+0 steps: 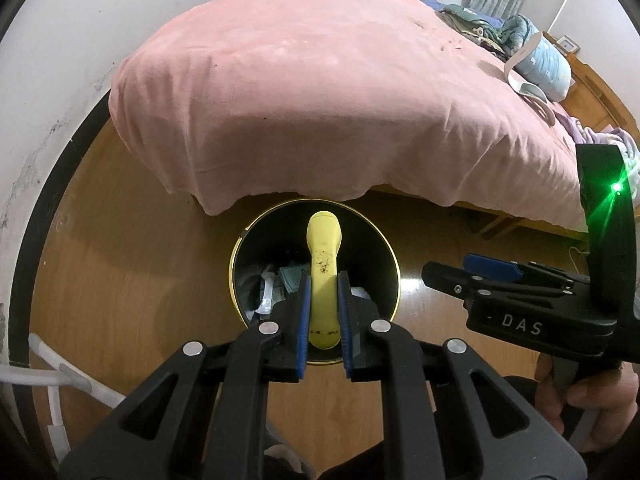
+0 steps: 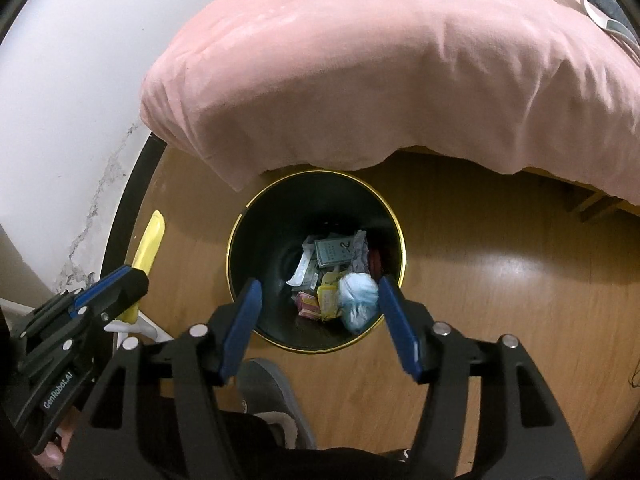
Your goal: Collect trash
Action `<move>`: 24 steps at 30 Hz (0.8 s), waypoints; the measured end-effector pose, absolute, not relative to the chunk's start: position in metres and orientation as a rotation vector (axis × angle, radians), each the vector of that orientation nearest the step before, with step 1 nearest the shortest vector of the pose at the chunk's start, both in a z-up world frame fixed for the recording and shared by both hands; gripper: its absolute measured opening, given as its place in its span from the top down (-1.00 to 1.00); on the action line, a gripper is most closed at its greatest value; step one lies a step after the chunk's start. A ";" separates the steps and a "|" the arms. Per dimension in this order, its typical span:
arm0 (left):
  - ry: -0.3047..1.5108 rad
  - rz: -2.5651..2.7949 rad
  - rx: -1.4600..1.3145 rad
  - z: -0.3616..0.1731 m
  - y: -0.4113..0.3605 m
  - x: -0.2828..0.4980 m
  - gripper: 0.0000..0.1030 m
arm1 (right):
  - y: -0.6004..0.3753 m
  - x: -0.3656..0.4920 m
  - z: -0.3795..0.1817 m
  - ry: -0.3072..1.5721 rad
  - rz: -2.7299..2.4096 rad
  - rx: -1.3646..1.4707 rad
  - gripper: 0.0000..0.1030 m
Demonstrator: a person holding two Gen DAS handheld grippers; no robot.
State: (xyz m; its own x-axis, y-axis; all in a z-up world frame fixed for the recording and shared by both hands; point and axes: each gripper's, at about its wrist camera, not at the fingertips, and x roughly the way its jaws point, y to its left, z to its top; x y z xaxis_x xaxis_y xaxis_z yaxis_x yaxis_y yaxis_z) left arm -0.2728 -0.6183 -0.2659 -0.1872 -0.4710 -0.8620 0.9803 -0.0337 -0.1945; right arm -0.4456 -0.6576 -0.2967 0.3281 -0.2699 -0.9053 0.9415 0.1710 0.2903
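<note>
Below the edge of a bed draped in a pink blanket (image 1: 320,92), a black bin with a gold rim (image 2: 240,220) stands on the wooden floor (image 2: 500,280). It already holds boxes, wrappers and a pale blue wad (image 2: 358,300). The left gripper (image 1: 323,312) has its jaws closed on a yellow banana peel (image 1: 323,272), held lengthwise over the bin's mouth, its far end pointing toward the bed. The right gripper (image 2: 320,320) hangs above the near rim with its jaws apart and nothing between them; the wad lies in the bin below.

Judged risk: the peel is long and soft, so on release it may cling to the blue pads or fall askew, catch the rim and slide onto the floor. The two grippers are near each other, so a sideways swing of either could knock them together. A push against the rim could tip the light bin toward the blanket.
</note>
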 end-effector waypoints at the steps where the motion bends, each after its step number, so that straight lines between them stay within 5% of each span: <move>1: 0.976 -1.533 0.725 -0.266 -0.618 -0.273 0.77 | -0.658 -0.446 -0.296 0.819 -1.015 1.038 -0.17; 13: 0.998 -1.523 0.725 -0.266 -0.622 -0.273 0.58 | -0.662 -0.449 -0.298 0.821 -1.024 1.032 -0.26; 19: 0.948 -1.514 0.716 -0.255 -0.613 -0.270 0.08 | -0.664 -0.452 -0.295 0.819 -1.036 1.024 -0.41; 24: 0.854 -1.493 0.660 -0.203 -0.581 -0.251 -0.69 | -0.668 -0.438 -0.259 0.776 -0.996 0.979 -0.62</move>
